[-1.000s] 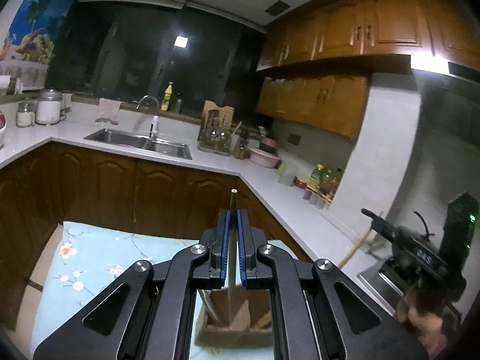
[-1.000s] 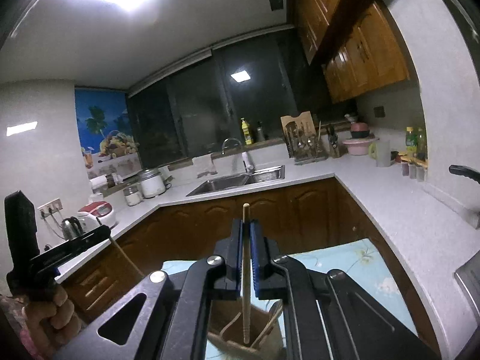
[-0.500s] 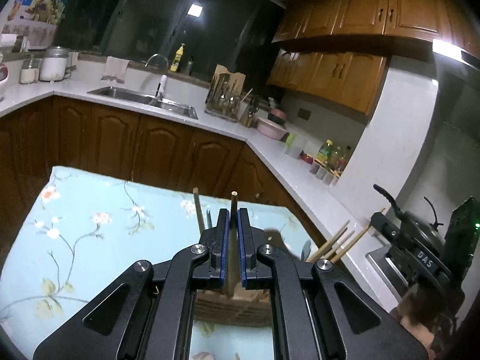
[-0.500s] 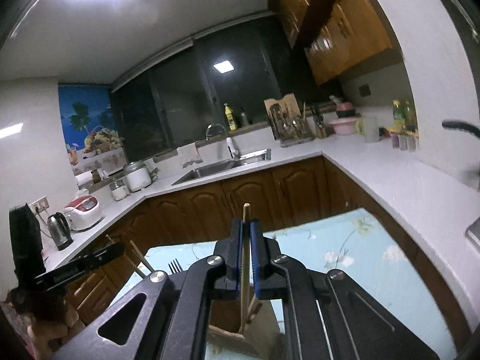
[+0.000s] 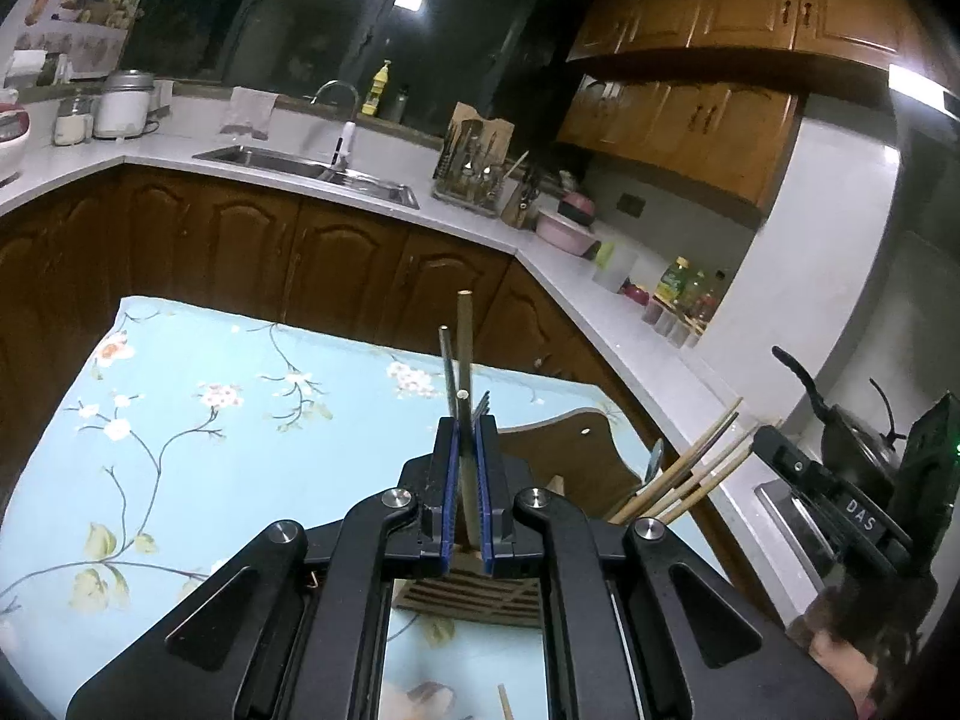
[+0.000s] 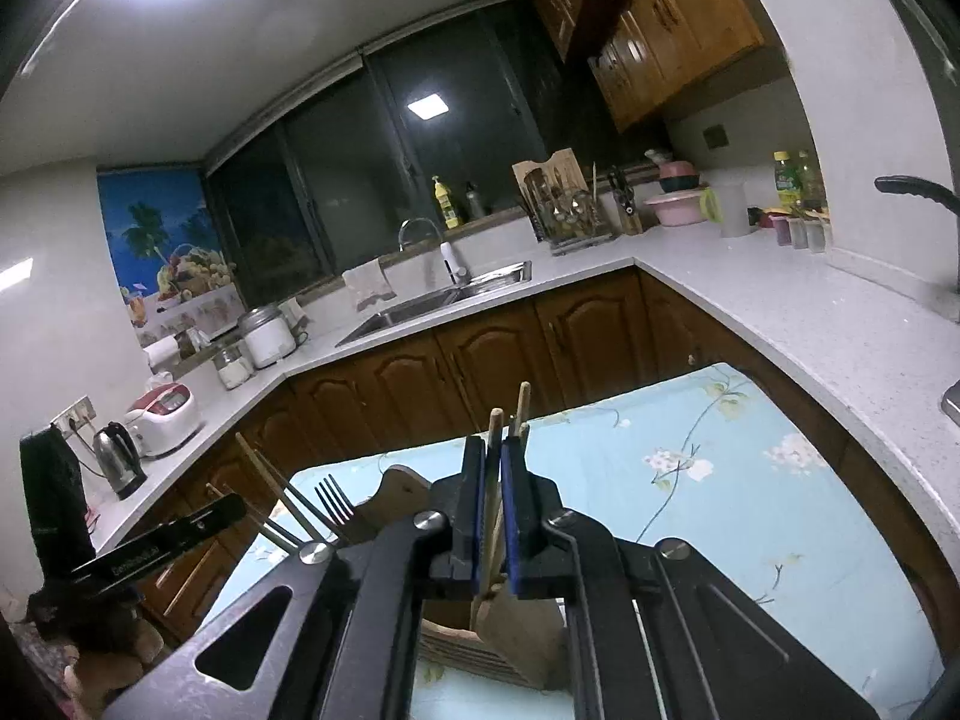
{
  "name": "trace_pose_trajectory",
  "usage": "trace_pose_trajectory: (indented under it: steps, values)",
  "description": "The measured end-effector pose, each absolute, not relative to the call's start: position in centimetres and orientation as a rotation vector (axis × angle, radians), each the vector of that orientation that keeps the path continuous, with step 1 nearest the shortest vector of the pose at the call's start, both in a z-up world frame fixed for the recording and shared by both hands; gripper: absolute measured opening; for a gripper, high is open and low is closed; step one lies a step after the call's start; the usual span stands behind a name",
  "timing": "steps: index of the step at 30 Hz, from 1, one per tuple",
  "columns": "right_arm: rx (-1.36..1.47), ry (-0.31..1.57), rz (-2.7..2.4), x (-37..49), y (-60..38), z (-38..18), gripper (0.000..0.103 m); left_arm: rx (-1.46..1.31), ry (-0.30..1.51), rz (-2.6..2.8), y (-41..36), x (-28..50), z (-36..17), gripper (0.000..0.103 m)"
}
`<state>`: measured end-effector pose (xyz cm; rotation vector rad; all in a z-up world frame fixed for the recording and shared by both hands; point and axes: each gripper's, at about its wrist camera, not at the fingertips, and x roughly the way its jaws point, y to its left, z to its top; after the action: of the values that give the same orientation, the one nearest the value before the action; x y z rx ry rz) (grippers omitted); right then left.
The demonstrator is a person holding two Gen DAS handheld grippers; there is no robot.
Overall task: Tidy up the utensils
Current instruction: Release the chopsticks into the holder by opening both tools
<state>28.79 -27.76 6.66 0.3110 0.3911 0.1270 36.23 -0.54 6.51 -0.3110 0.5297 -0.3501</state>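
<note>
Left wrist view: wooden holder stands right behind the jaws, more chopsticks leaning beside. Left gripper pinches one chopstick; right gripper pinches another chopstick above the holder.

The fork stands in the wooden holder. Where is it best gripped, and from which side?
Probably the neck just below the tines of the fork, coming from above: it stands tines up, handle sunk in the wooden holder, leaning left beside chopsticks, so only that top part is free.
</note>
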Motion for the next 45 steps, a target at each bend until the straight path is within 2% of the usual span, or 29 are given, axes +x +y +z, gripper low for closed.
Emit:
trace_pose_trajectory:
  steps: [14, 17, 20, 21, 22, 23, 24, 25, 26, 28, 29, 30, 31, 36, 45]
  values:
    - [0.346, 0.433, 0.129, 29.4, -28.0, 6.5, 0.006, -0.292, 0.555, -0.337, -0.9, 36.5, 6.8, 0.005]
    - [0.347, 0.437, 0.128, 29.5, -27.9, 6.5, 0.011, -0.287, 0.572, -0.338, -1.0, 36.6, 6.7, 0.005]
    - [0.359, 0.444, 0.132, 29.6, -28.1, 6.5, 0.011, -0.289, 0.584, -0.338, -1.1, 36.6, 6.7, 0.005]
    - [0.354, 0.443, 0.129, 29.6, -28.1, 6.4, 0.013, -0.292, 0.584, -0.338, -1.1, 36.5, 6.8, 0.009]
    - [0.348, 0.443, 0.122, 29.5, -28.2, 6.4, 0.014, -0.297, 0.582, -0.338, -1.0, 36.3, 6.9, 0.019]
    - [0.347, 0.441, 0.114, 29.3, -28.3, 6.4, 0.023, -0.303, 0.577, -0.333, -0.9, 35.9, 7.1, 0.027]
    - [0.355, 0.432, 0.108, 29.1, -28.5, 6.5, 0.039, -0.309, 0.572, -0.329, -0.8, 35.7, 7.2, 0.042]
    - [0.36, 0.424, 0.107, 28.9, -28.6, 6.4, 0.046, -0.318, 0.559, -0.325, -0.6, 35.2, 7.4, 0.05]
    - [0.366, 0.406, 0.103, 28.5, -28.9, 6.5, 0.056, -0.324, 0.548, -0.323, -0.4, 34.7, 7.6, 0.052]
    - [0.37, 0.384, 0.099, 27.9, -29.1, 6.6, 0.062, -0.326, 0.537, -0.322, -0.2, 33.7, 7.9, 0.059]
    - [0.372, 0.377, 0.095, 27.6, -29.2, 6.6, 0.068, -0.326, 0.535, -0.315, 0.0, 33.3, 8.0, 0.063]
    - [0.374, 0.376, 0.095, 27.5, -29.2, 6.6, 0.079, -0.329, 0.532, -0.307, 0.1, 33.0, 8.0, 0.074]
    - [0.377, 0.377, 0.094, 27.3, -29.3, 6.5, 0.084, -0.333, 0.526, -0.294, 0.4, 32.4, 8.0, 0.081]
    - [0.361, 0.377, 0.1, 26.2, -28.8, 6.3, 0.089, -0.323, 0.529, -0.235, 1.1, 30.2, 7.3, 0.093]
    - [0.315, 0.387, 0.141, 22.9, -27.4, 6.3, 0.089, -0.33, 0.574, -0.208, 2.3, 26.8, 5.4, 0.094]
